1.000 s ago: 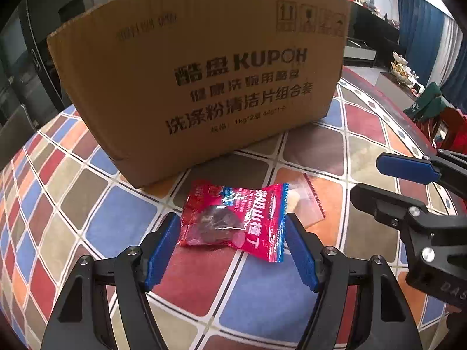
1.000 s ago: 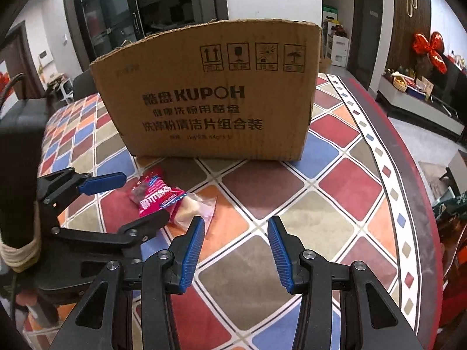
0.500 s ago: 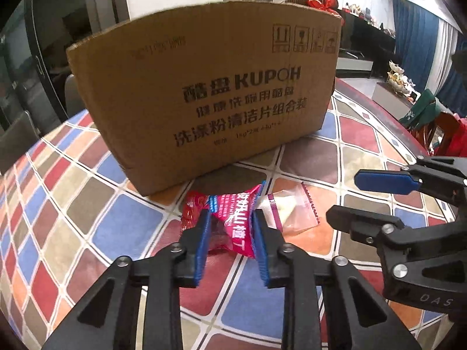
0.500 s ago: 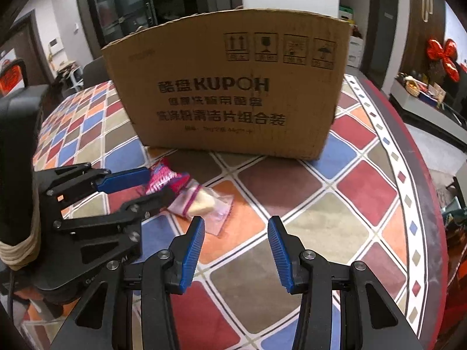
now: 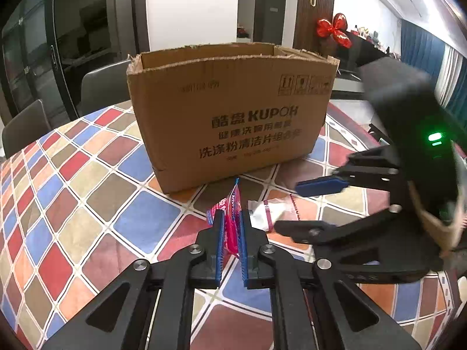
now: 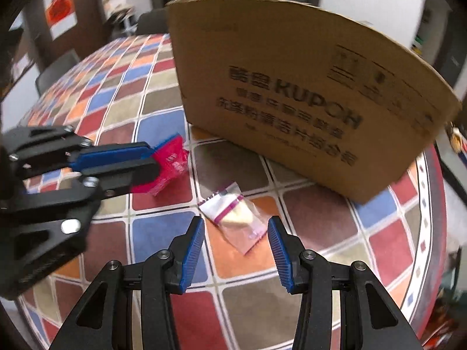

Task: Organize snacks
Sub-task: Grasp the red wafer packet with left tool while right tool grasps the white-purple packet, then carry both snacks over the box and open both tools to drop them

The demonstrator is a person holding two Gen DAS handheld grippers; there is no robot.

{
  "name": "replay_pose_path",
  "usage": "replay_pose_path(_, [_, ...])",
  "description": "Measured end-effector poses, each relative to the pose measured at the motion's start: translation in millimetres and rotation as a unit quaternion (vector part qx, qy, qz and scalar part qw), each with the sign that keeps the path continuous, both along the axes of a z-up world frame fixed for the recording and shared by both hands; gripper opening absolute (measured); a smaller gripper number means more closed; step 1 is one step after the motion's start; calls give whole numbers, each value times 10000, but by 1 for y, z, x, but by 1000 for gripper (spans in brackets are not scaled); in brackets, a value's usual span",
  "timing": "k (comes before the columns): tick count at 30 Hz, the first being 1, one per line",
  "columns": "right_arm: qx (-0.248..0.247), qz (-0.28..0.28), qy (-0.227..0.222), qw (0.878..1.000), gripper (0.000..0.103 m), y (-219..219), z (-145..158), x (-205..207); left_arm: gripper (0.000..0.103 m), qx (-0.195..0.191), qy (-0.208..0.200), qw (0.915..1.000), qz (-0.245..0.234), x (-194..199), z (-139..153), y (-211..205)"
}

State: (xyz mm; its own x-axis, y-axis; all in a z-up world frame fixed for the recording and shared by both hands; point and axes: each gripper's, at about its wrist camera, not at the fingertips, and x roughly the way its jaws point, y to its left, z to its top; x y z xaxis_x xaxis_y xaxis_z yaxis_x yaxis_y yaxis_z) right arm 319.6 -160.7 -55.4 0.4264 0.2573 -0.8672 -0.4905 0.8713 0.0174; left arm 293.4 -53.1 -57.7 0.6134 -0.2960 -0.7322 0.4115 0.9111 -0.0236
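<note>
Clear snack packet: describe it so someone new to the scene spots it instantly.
Start at the cardboard box on the checkered table. In front of its printed face, the clear snack packet lies flat, framed by the open right gripper. Unlike the red snack packet pinched in the left gripper, it is see-through with a pale filling.

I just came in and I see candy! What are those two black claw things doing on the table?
Someone is tidying snacks with a tool in each hand. The left tool is shut on a red snack packet and holds it just above the checkered table. The right tool is open, with its blue pads either side of a clear snack packet lying on the table. The open cardboard box stands right behind them.
</note>
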Motion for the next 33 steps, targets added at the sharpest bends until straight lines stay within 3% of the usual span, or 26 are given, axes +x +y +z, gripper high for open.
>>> replay_pose_path(9, [-503, 840, 225, 9949, 46, 21, -15, 15, 10, 67, 44, 9999, 120, 2, 7, -1])
replay_pose_path(21, [-507, 745, 426, 9950, 46, 26, -27, 32, 10, 27, 190, 9994, 287, 6, 2, 4])
replay_pose_path(27, [-567, 648, 439, 9953, 36, 30, -29, 30, 10, 44, 183, 9993, 321, 4, 1, 6])
replay_pose_path(33, [-241, 278, 374, 9986, 33, 20, -24, 21, 9, 15, 161, 9994, 320, -2, 3, 8])
